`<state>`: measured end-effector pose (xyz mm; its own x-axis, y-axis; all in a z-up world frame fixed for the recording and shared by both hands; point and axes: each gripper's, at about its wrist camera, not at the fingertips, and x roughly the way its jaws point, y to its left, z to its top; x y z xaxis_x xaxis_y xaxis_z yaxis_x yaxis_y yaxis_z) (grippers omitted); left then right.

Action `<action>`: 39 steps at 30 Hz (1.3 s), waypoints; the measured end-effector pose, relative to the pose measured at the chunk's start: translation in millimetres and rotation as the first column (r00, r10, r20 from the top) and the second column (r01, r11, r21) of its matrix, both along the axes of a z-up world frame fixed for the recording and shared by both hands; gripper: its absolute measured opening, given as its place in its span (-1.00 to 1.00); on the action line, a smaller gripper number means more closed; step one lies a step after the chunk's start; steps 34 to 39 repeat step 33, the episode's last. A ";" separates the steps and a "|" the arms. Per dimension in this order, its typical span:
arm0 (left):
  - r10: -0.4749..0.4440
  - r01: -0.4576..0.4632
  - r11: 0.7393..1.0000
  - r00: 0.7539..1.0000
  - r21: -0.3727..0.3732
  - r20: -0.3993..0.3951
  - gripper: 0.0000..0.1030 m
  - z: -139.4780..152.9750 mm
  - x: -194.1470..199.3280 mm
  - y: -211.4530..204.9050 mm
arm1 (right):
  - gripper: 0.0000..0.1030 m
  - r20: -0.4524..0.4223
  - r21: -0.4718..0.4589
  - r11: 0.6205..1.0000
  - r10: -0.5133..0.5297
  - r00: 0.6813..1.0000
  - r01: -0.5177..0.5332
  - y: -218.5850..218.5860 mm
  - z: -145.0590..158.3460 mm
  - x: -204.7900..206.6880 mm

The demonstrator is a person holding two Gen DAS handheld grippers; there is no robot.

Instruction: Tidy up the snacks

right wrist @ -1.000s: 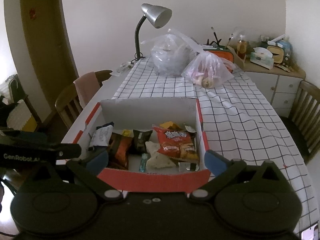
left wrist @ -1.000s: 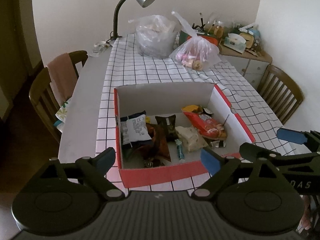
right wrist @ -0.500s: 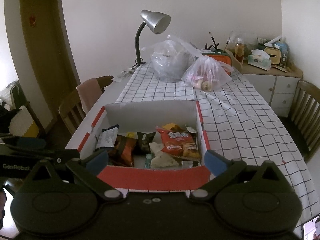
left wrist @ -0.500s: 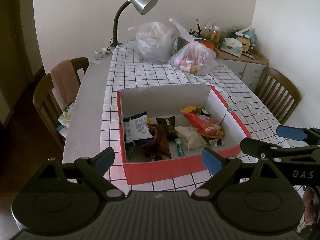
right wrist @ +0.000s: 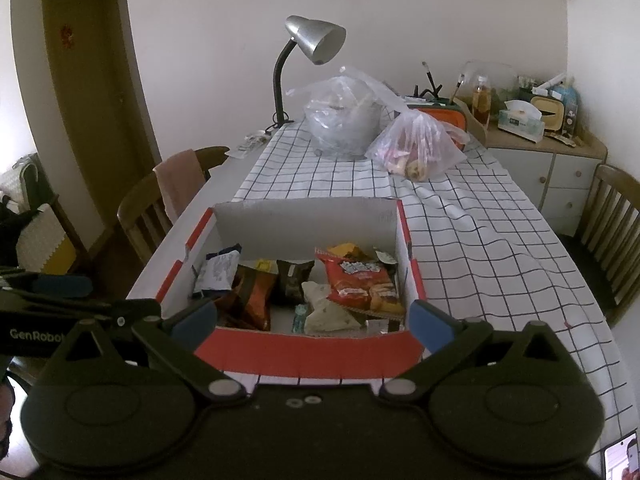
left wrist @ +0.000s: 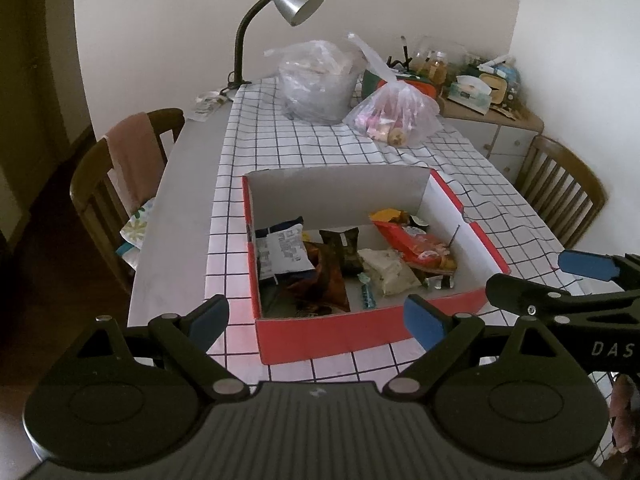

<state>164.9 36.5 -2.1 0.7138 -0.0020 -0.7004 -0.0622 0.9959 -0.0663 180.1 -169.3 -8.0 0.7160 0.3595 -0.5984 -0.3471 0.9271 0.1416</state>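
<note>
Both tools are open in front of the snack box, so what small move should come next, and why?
Probably lower the right tool into the red cardboard box toward the red chip packet. Both tools are open and empty, hovering short of the box's near wall; the left tool is no closer. That packet lies on top on the right side, so it looks easiest to grasp.
</note>
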 end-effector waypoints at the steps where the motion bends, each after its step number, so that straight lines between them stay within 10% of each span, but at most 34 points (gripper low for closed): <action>1: 0.000 0.000 1.000 1.000 0.000 0.000 0.84 -0.1 -0.3 0.4 | 0.99 0.000 -0.001 1.000 -0.001 1.000 0.001 0.2 0.3 -0.1; 39: -0.003 0.003 1.000 1.000 -0.011 -0.011 0.84 -3.7 -15.4 2.7 | 0.99 -0.010 -0.005 1.000 -0.001 1.000 0.001 2.8 -2.5 -15.5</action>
